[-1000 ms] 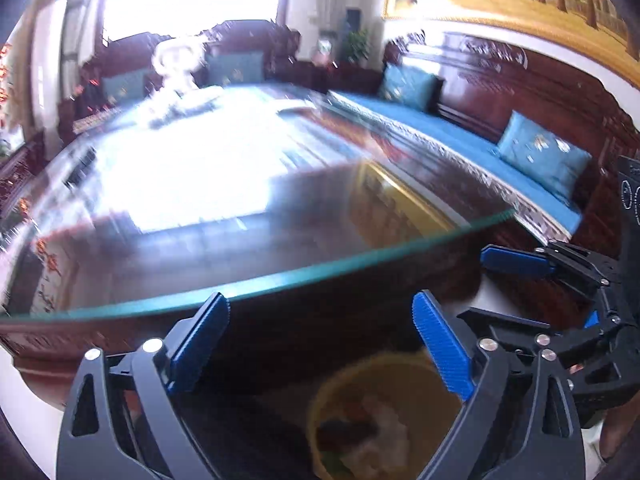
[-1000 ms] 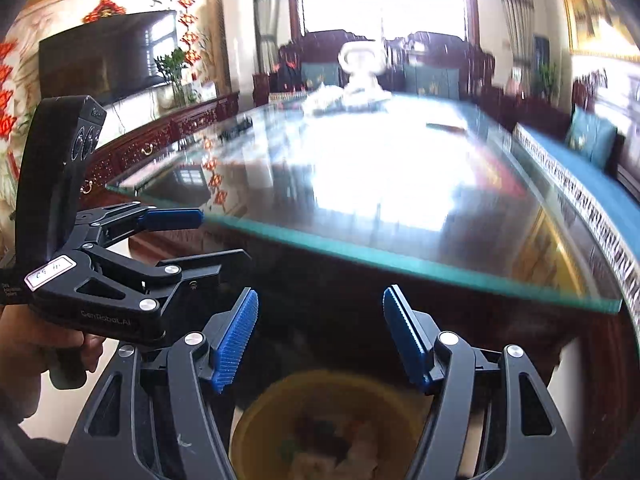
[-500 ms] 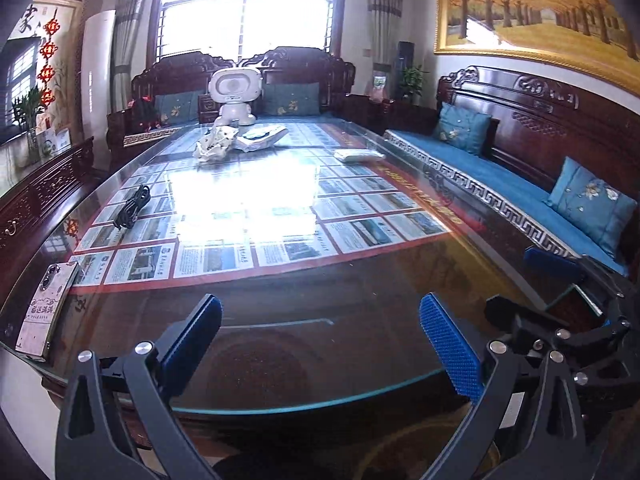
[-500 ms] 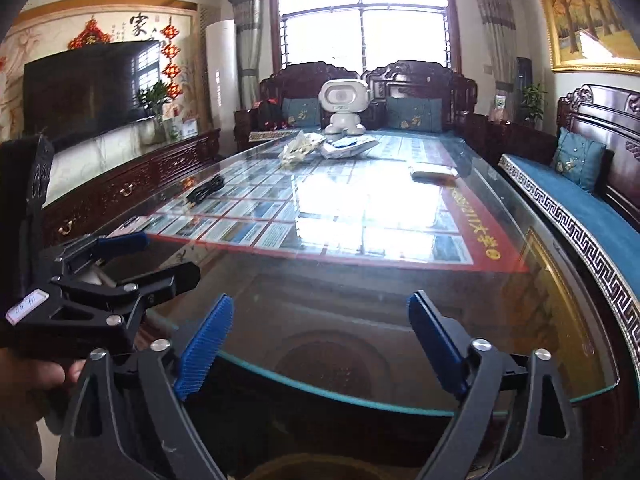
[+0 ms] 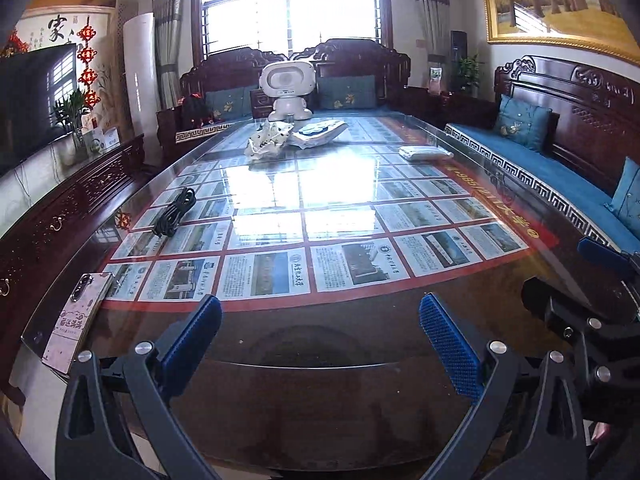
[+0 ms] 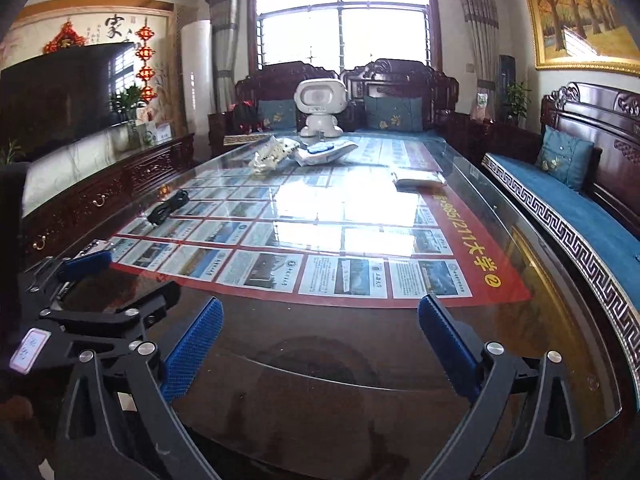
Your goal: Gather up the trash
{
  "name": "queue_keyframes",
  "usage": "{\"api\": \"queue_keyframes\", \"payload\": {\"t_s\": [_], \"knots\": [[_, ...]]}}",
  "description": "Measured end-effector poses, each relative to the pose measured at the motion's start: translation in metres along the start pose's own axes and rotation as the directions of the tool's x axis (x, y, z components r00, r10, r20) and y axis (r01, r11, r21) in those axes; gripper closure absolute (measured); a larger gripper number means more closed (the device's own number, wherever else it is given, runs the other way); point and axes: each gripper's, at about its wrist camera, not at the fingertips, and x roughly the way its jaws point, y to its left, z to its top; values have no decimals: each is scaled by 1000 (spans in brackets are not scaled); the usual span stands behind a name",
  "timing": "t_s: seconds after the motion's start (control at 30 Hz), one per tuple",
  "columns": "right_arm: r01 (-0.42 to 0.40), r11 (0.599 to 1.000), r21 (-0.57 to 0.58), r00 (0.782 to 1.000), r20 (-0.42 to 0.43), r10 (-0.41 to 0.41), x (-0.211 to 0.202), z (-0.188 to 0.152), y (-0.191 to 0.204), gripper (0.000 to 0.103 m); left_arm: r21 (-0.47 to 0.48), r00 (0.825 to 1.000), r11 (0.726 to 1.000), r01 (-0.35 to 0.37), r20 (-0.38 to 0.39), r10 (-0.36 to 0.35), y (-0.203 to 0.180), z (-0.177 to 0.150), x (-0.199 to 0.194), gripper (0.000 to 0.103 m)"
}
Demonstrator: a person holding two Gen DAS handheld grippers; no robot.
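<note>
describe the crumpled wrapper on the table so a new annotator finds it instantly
Start at the white toy robot on the glass table's far end, before the window. The crumpled wrapper lies just in front of it. Unlike the flat blue-printed packet beside it, it is pale, bunched up and dark-speckled.

Blue claw pads (image 5: 448,350), white robot toy (image 5: 287,90), black cable (image 5: 174,212)

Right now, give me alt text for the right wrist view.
The right gripper, jaws opening and empty, hangs over the near end of a long glass-topped table. Far down it lie crumpled wrappers before a white robot toy.
</note>
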Motion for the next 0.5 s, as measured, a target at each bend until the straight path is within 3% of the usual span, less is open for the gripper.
{"api": "queue_keyframes", "payload": {"t_s": [0.17, 0.23, 0.33, 0.4, 0.5], "knots": [[11, 998, 59, 1000, -9, -10, 8, 2, -7, 8, -24, 993, 995, -101, 66, 103, 3, 4, -5, 4], [8, 998, 55, 1000, -11, -8, 9, 1, -6, 8, -27, 981, 986, -163, 98, 165, 2, 5, -9, 4], [10, 999, 49, 1000, -12, -9, 8, 0, -5, 8, -14, 966, 967, -253, 59, 253, -2, 8, -8, 4], [15, 999, 49, 1000, -13, -14, 7, -1, -5, 8, 19, 971, 970, -241, 9, 241, -5, 9, -2, 4], [14, 998, 62, 1000, -25, -13, 9, -1, -8, 8, 83, 988, 986, -146, -39, 150, -12, 8, 9, 4]]}}
